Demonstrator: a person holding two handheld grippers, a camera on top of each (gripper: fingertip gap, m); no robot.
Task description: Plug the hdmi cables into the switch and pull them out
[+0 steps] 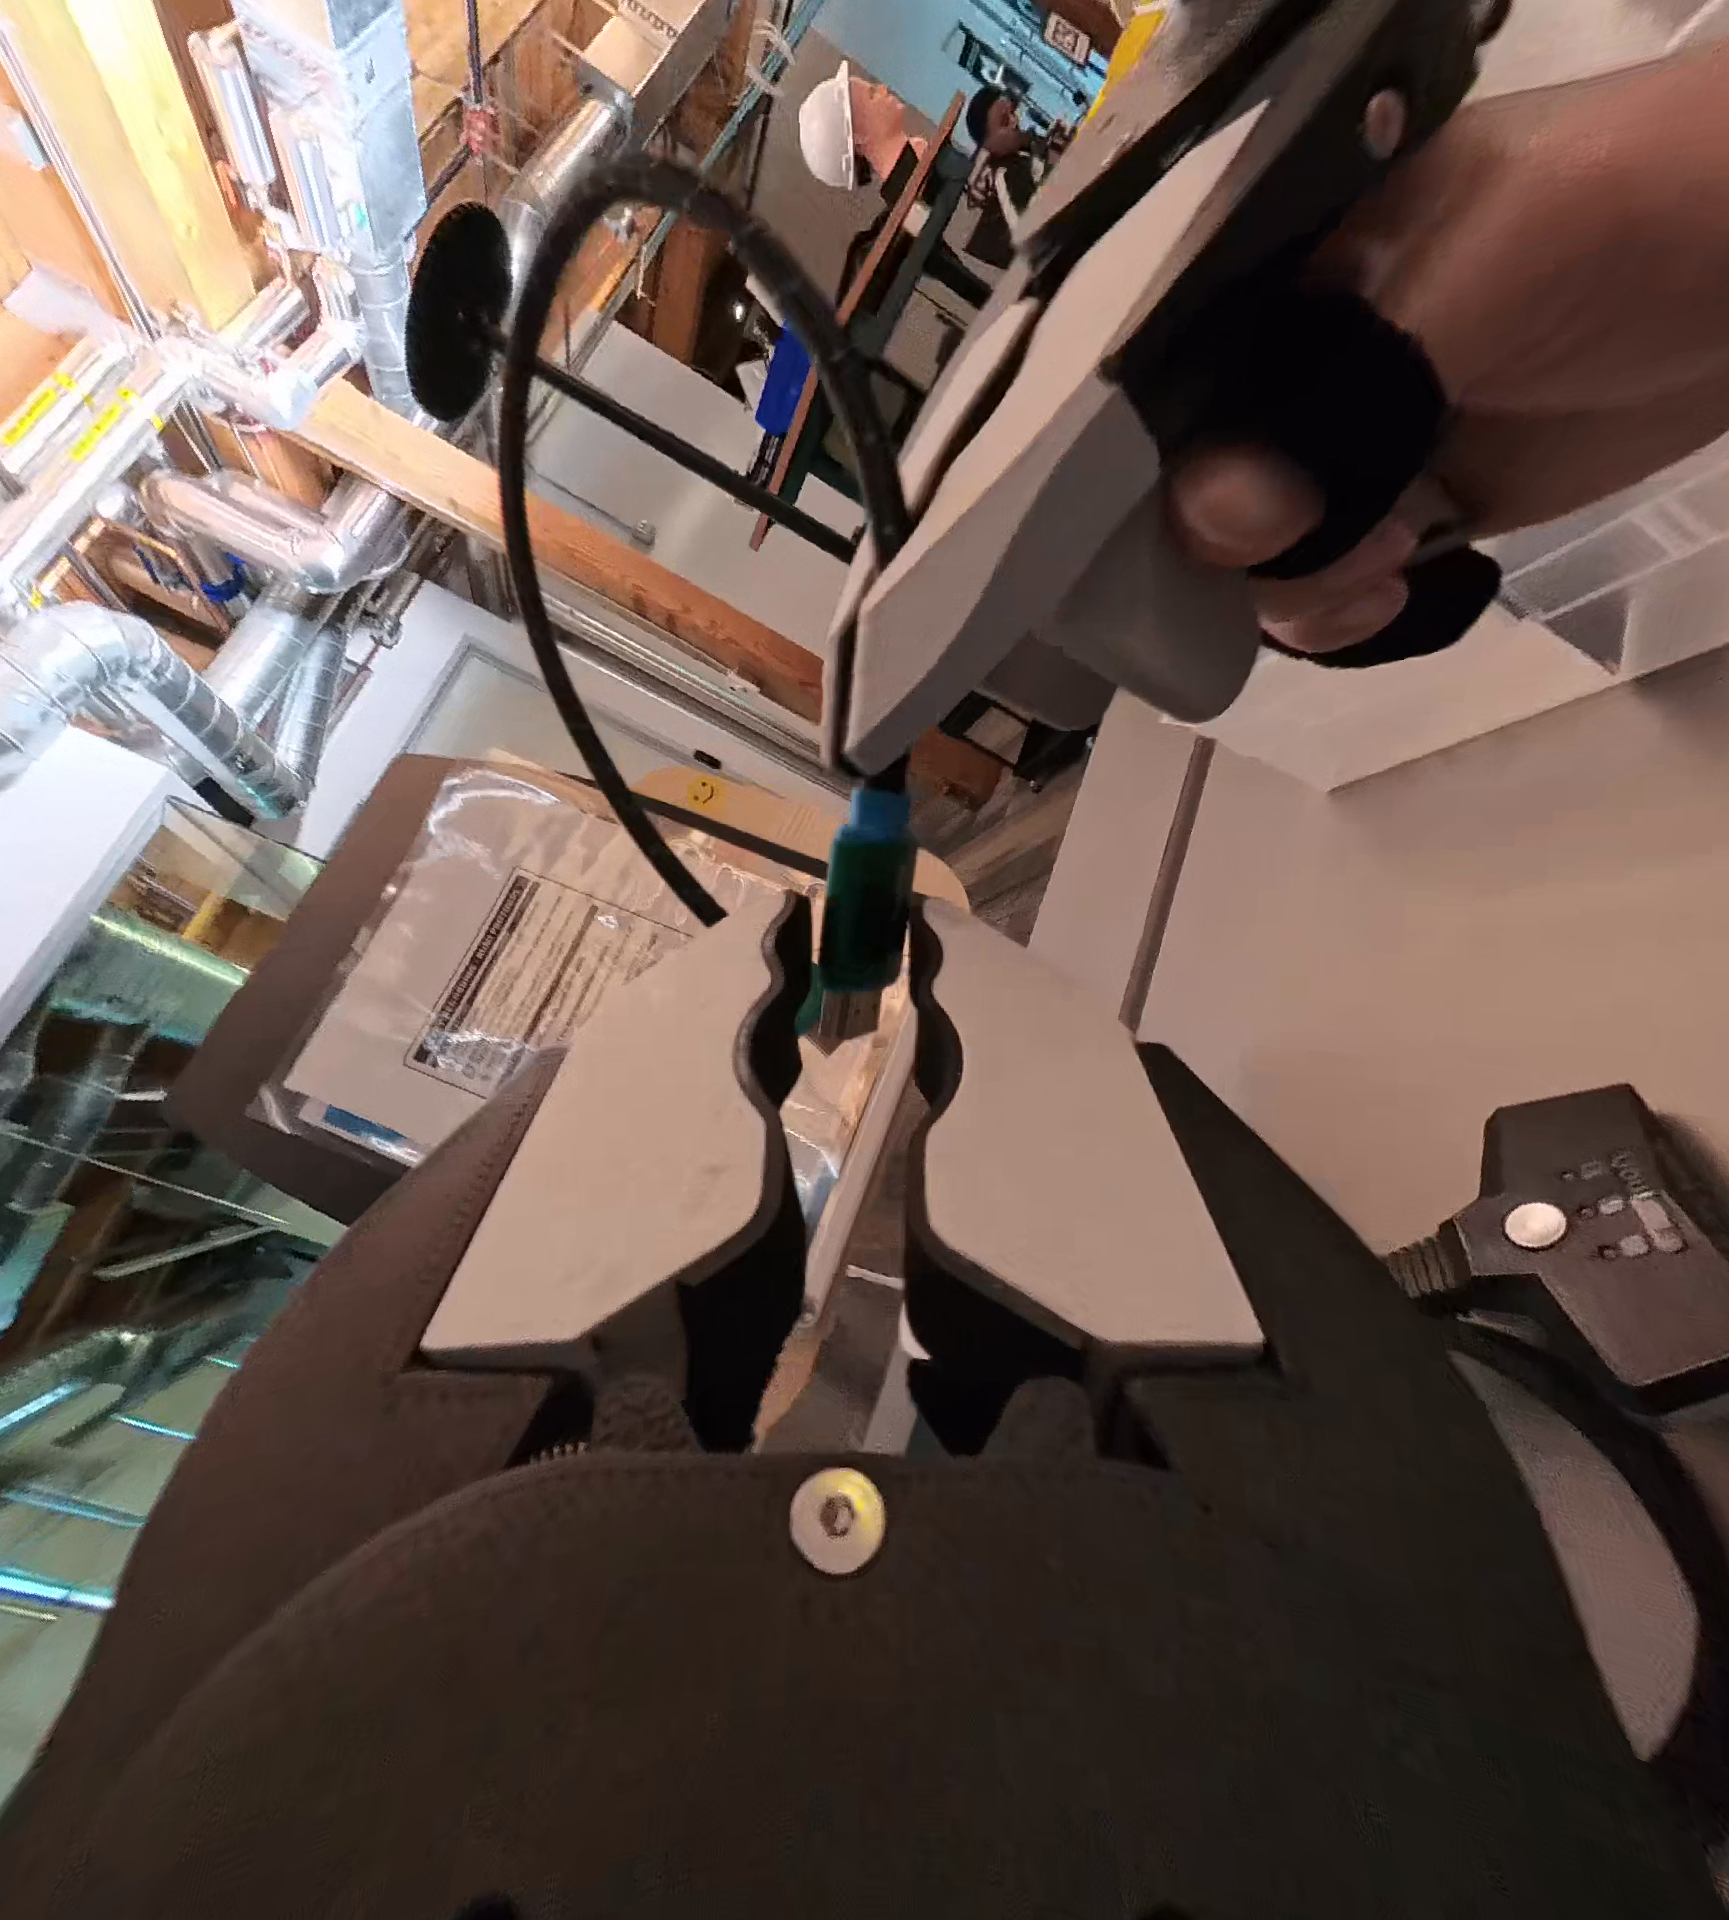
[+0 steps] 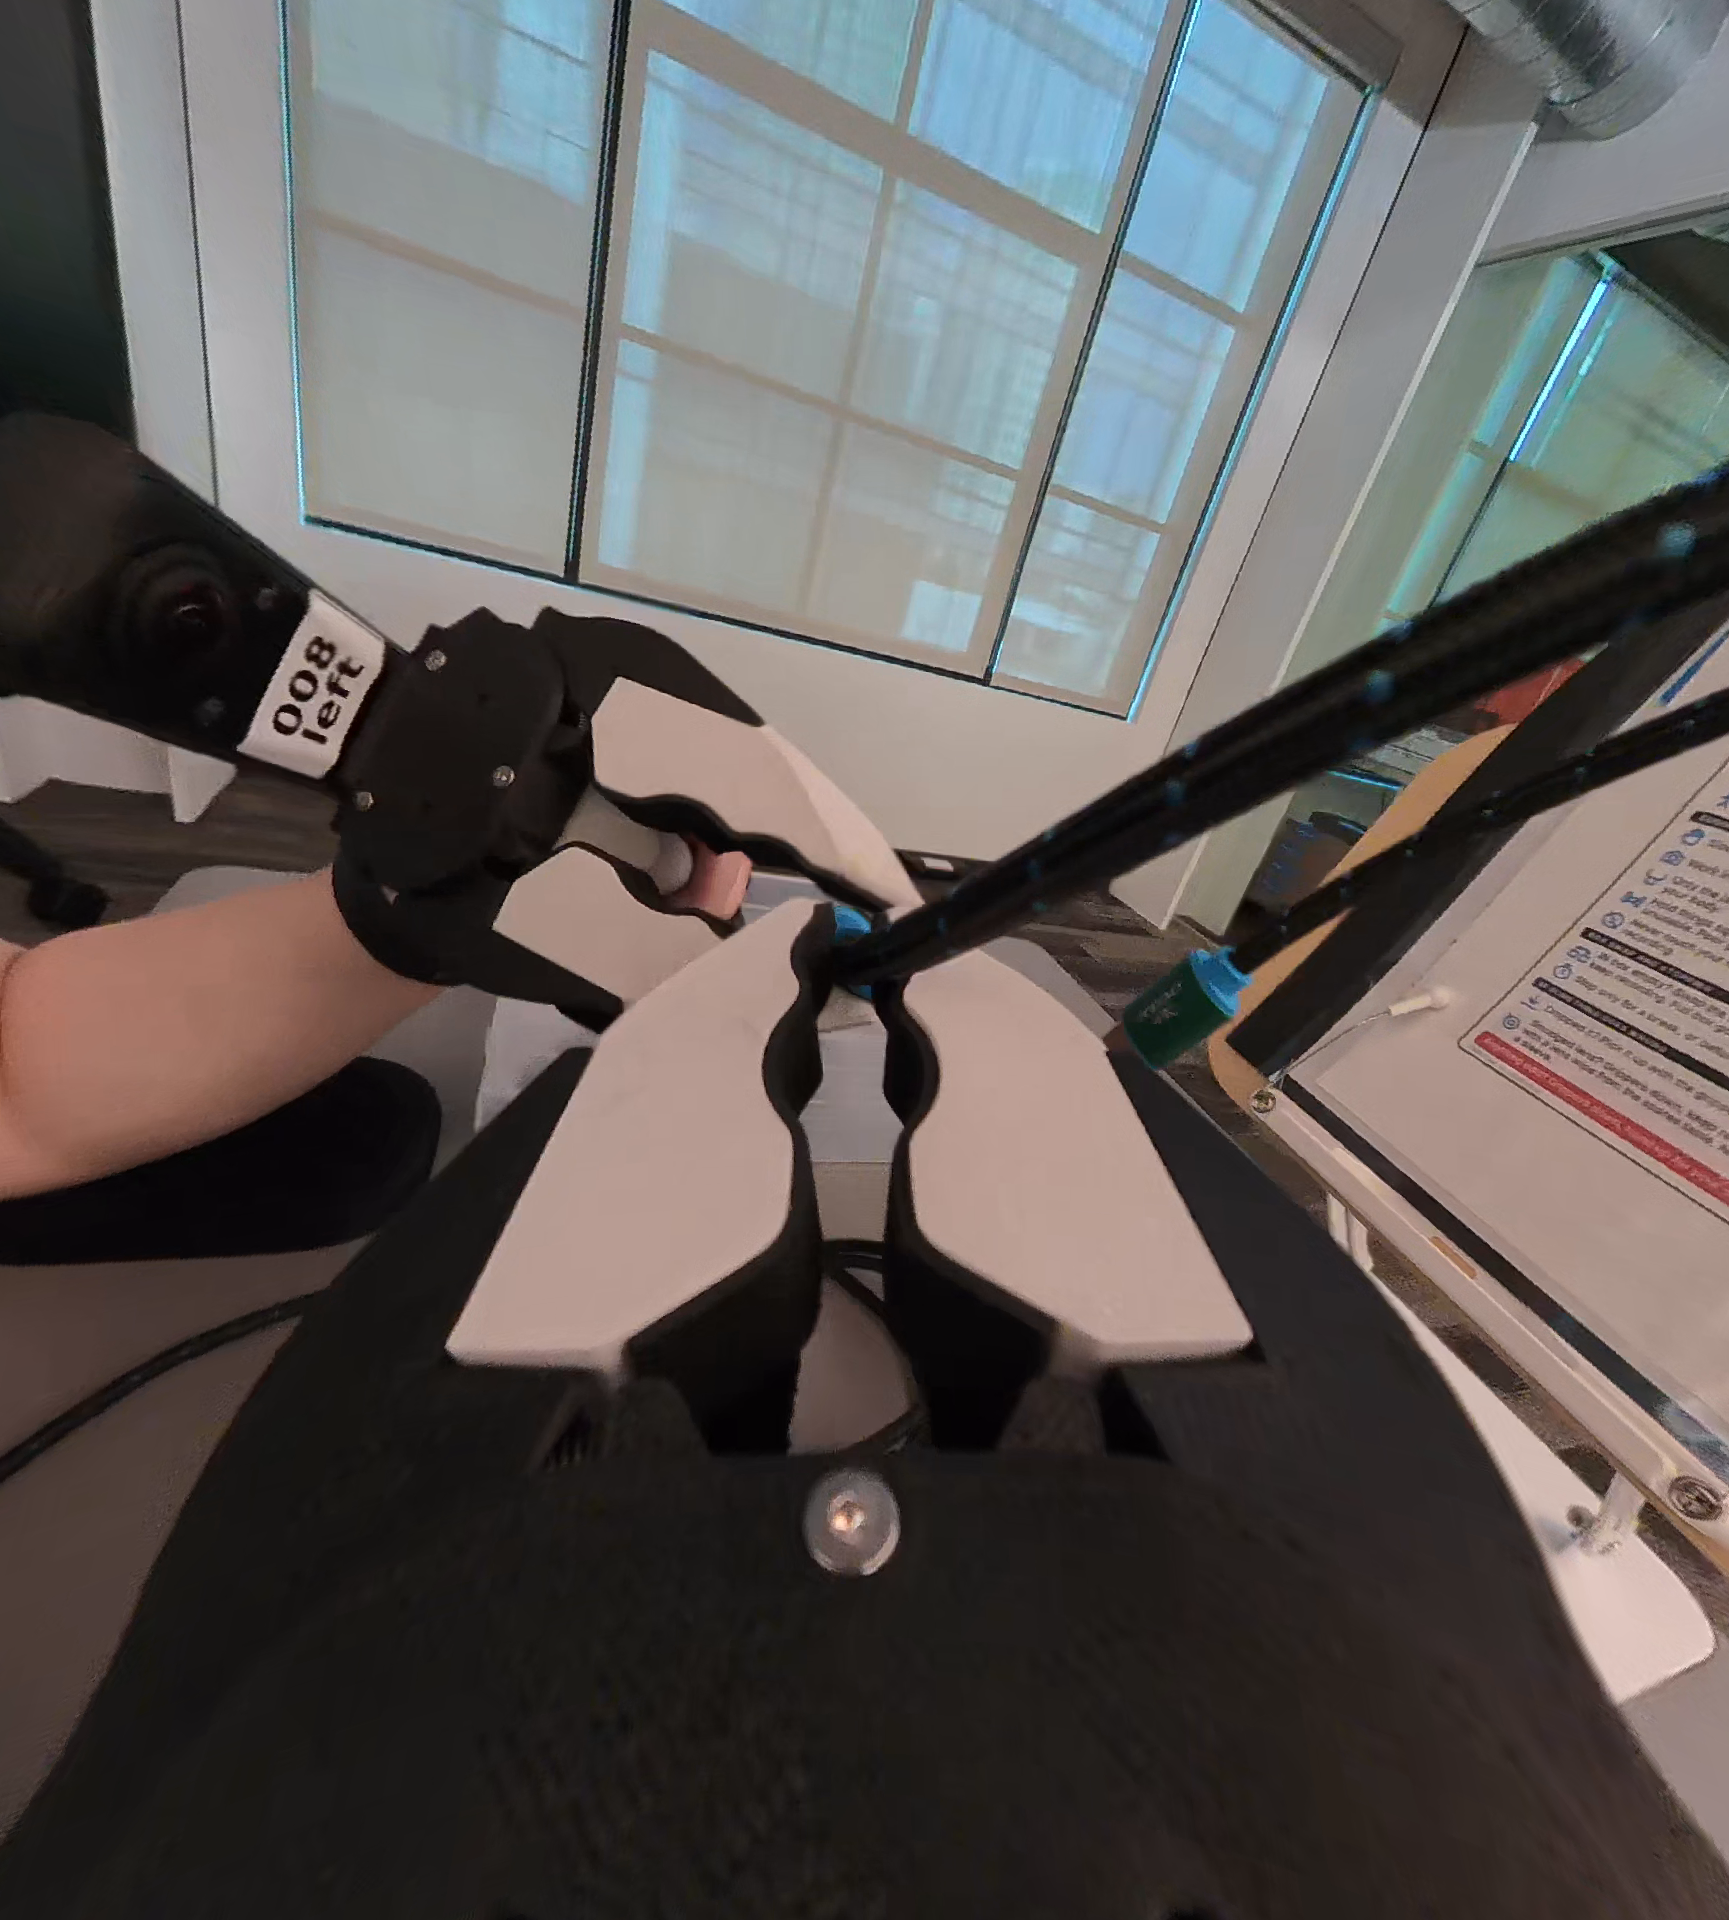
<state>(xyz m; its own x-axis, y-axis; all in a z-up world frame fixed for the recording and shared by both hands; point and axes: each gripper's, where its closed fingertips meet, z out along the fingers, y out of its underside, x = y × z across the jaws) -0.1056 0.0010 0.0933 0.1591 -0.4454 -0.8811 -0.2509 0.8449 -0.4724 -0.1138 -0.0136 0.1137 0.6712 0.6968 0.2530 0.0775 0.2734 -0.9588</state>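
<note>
The HDMI plug (image 1: 858,935), green with a blue collar, hangs bare-tipped between the left gripper (image 1: 855,951)'s narrowly parted fingers, pinched by its cable in the right gripper (image 1: 855,753). The black switch (image 1: 1618,1236) sits off to the plug's side, one cable already in it. Plugging this one in remains; no containers visible.

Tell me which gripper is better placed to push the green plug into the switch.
Left gripper, probably: its fingertips bracket the plug and the switch lies beside it; the right gripper pinches only cable.
</note>
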